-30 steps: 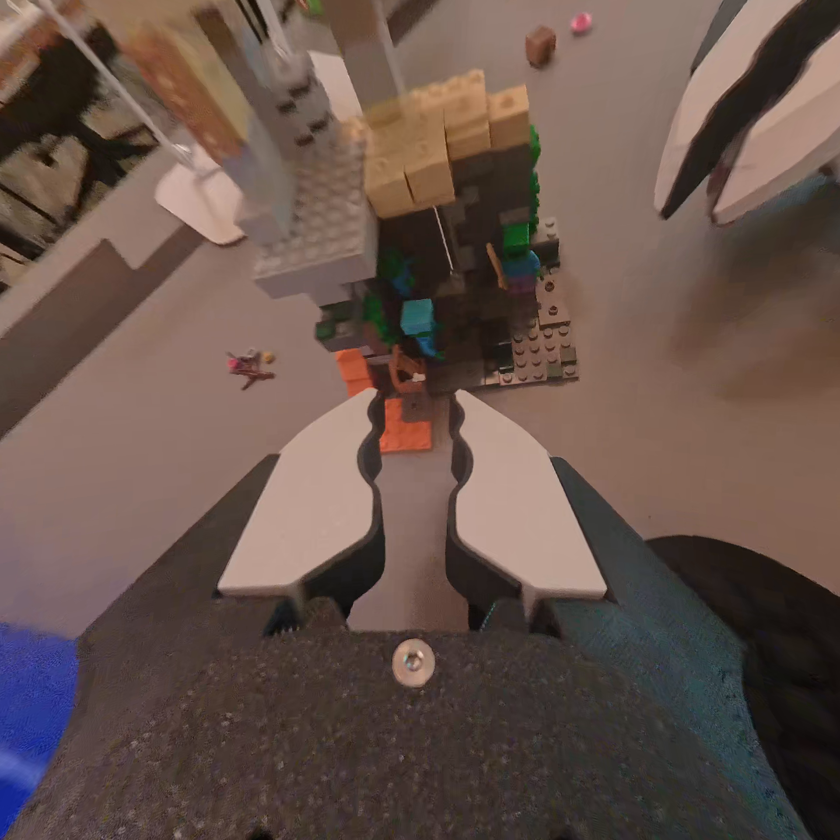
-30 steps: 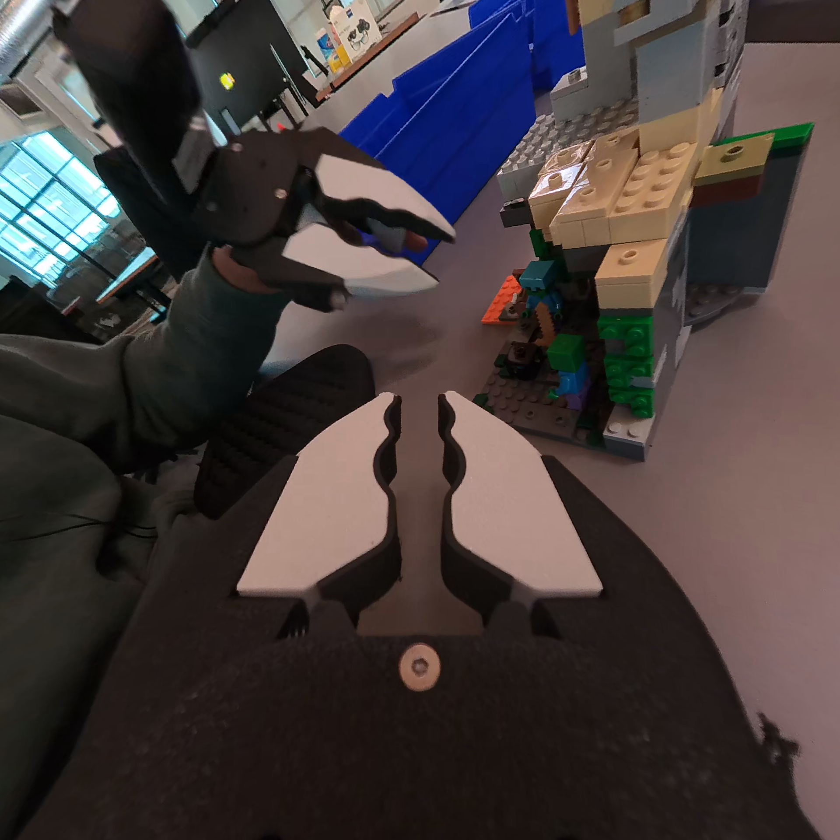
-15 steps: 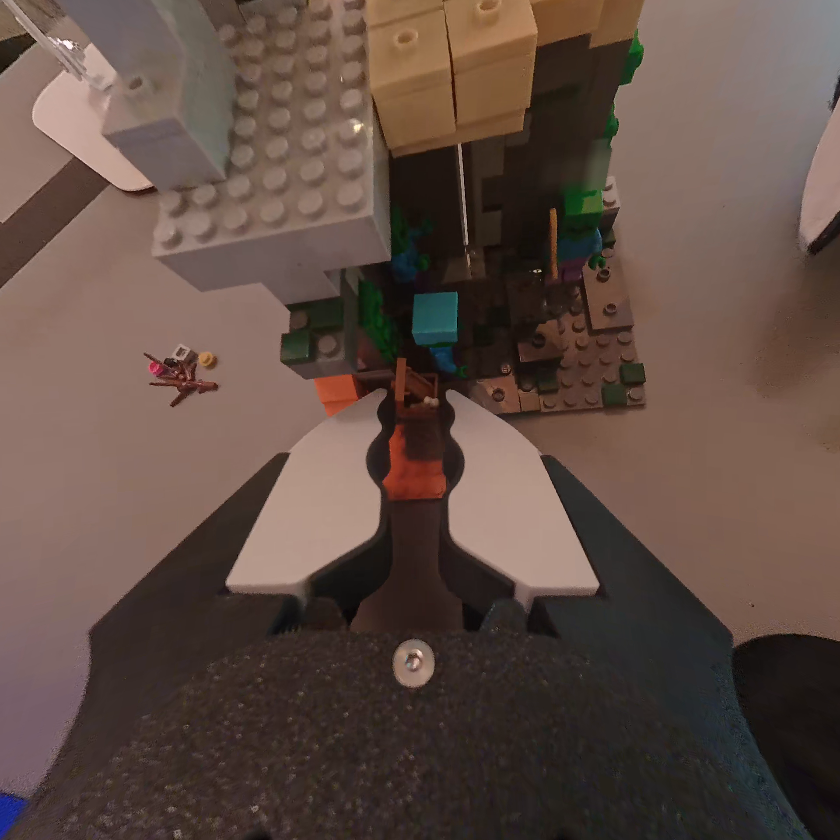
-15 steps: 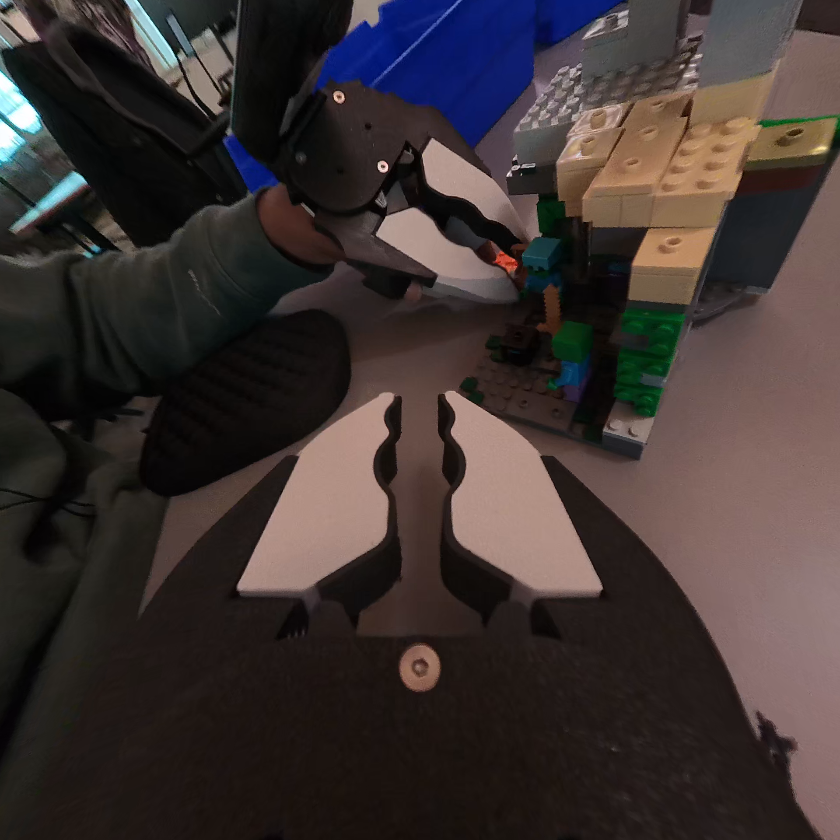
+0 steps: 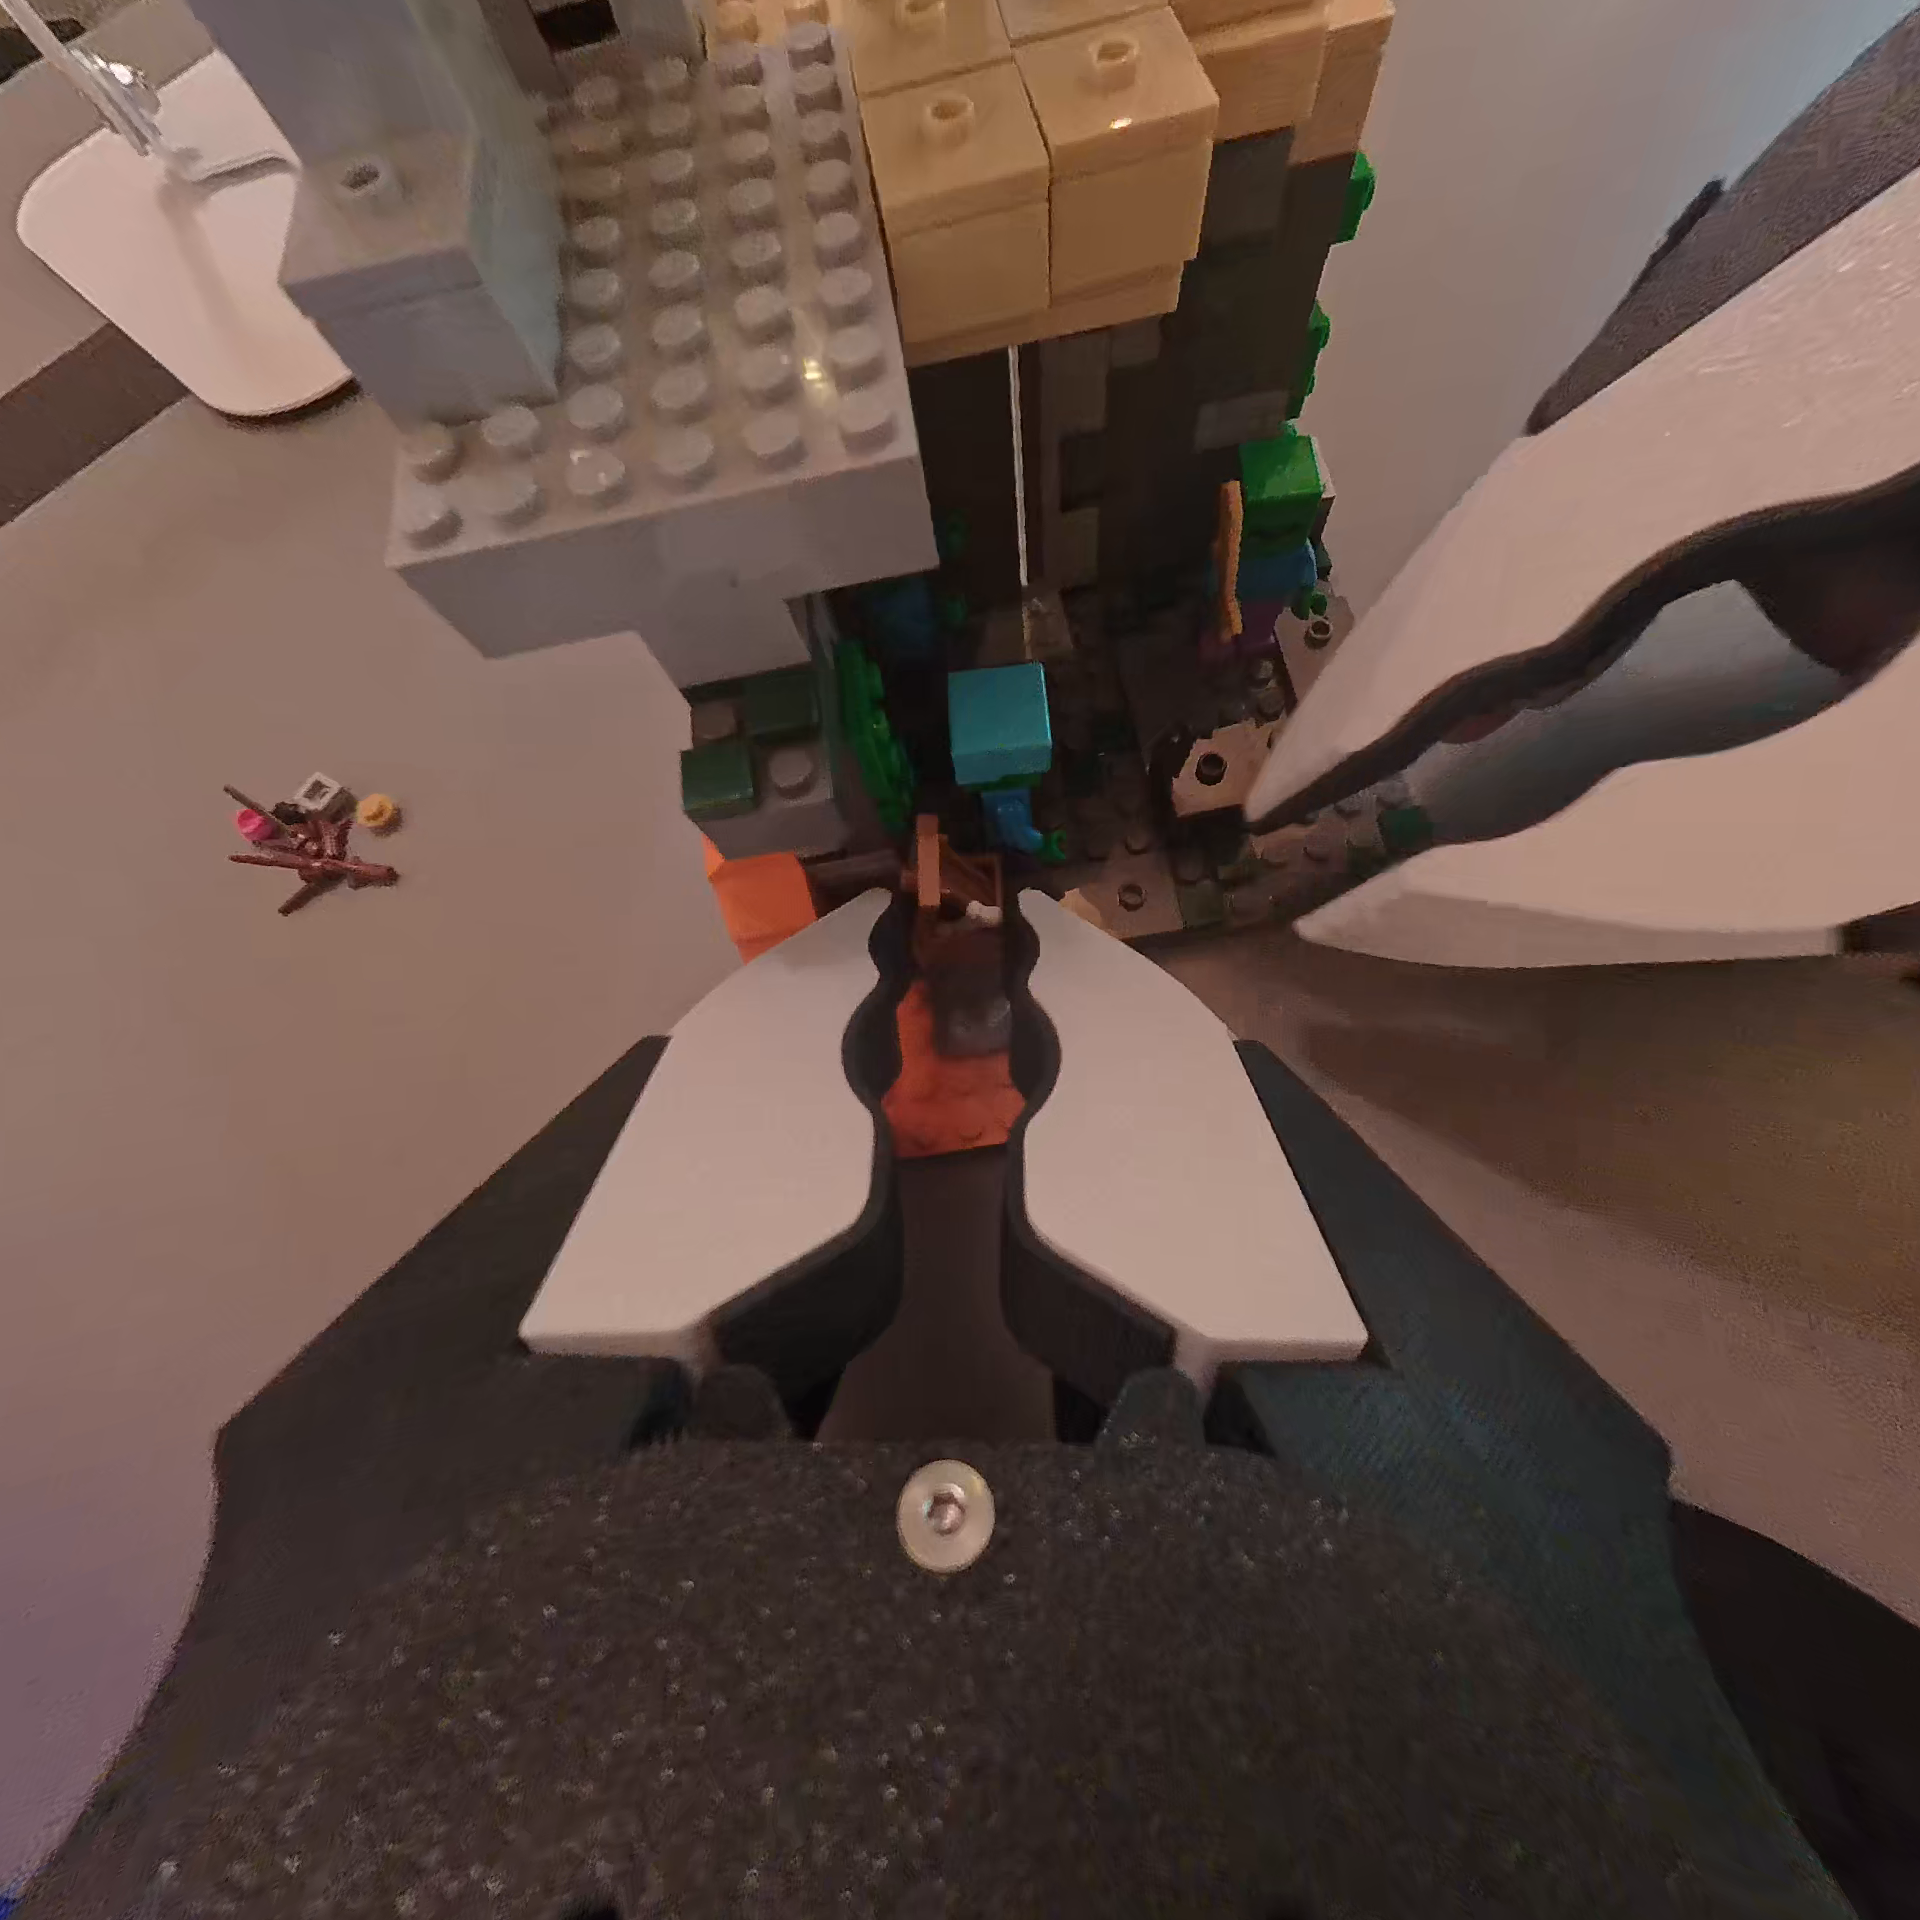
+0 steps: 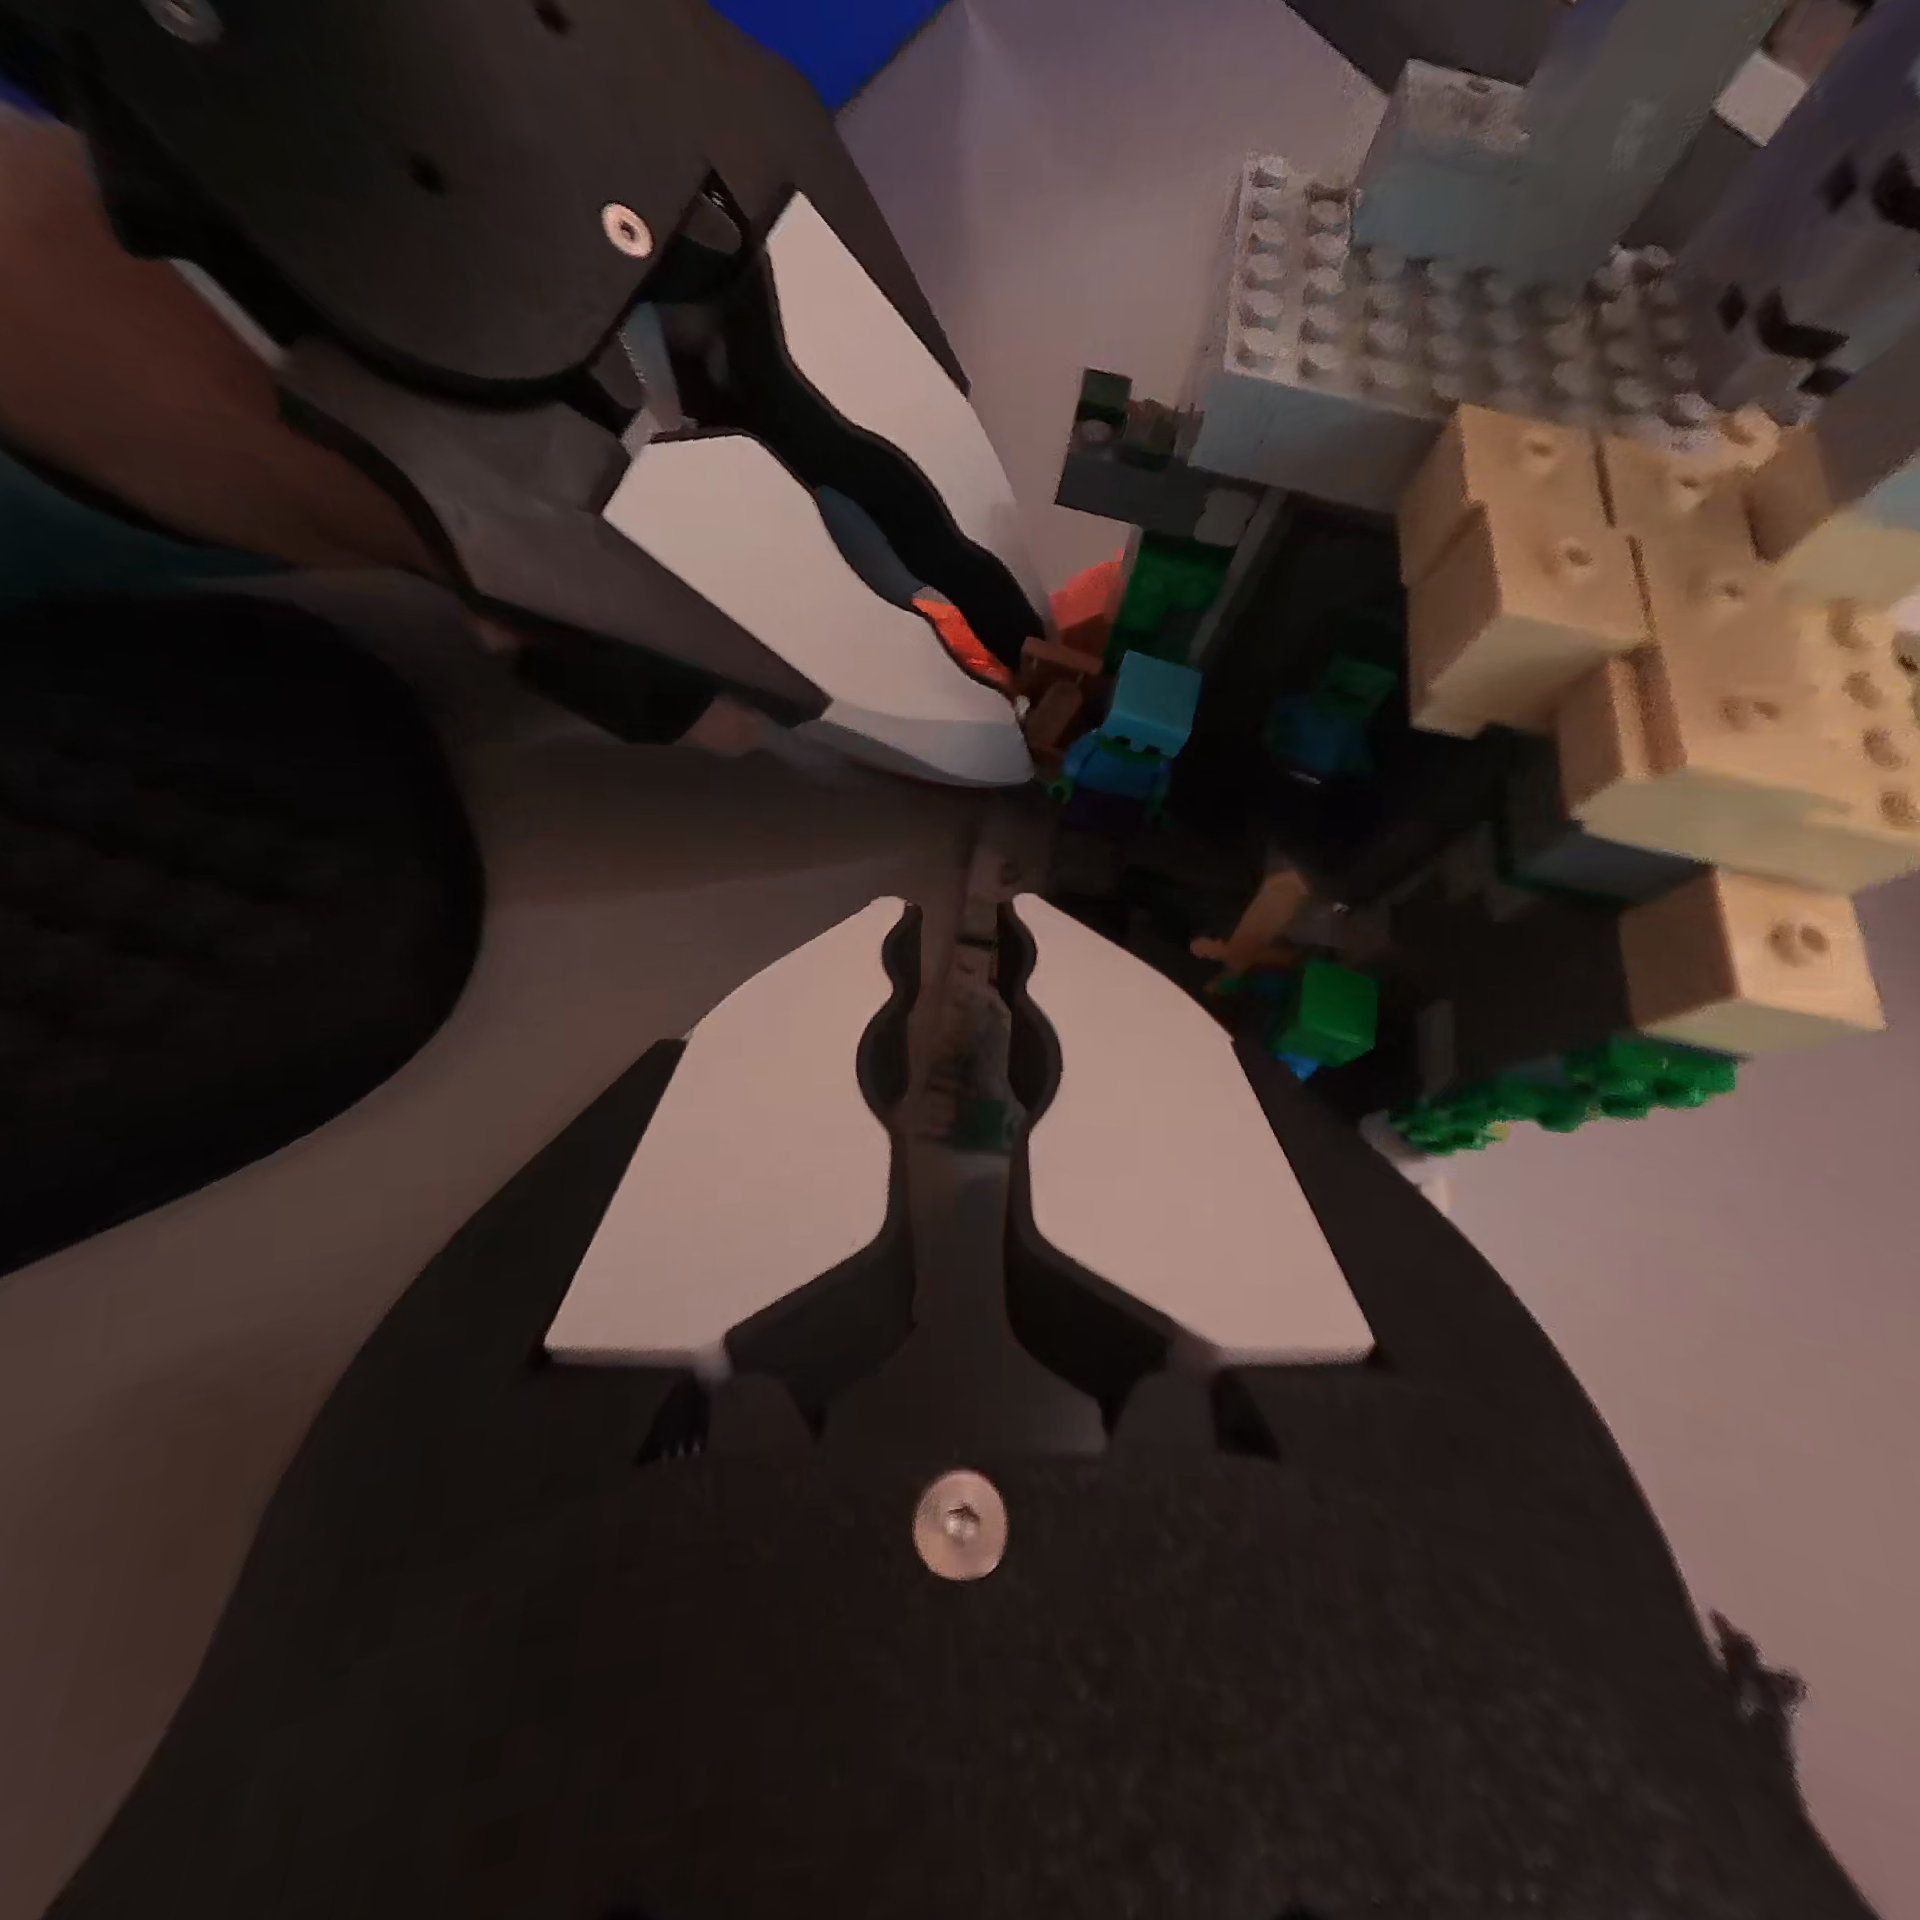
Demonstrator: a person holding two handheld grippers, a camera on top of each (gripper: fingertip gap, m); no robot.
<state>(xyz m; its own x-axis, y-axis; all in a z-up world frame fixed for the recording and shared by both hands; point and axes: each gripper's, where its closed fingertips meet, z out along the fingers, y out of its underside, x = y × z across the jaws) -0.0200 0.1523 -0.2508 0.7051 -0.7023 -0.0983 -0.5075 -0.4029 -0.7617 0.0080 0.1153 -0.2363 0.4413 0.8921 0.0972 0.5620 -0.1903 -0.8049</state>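
The left gripper point(image 5: 951, 914) sits at frame centre, its 2 fingers parted narrowly around a small brown piece point(image 5: 951, 883) at the foot of the brick model point(image 5: 790, 416) — apparently touching, grip unclear. The right gripper point(image 6: 956, 909) — slightly open, empty — hovers over the dark baseplate point(image 5: 1153, 894).

We see glossy moulded plastic bricks point(image 5: 966, 187) at upper centre, a smooth matt tabletop point(image 5: 260, 1091) at left, and grainy matt-black printed plastic on the left gripper point(image 5: 954, 909) below.
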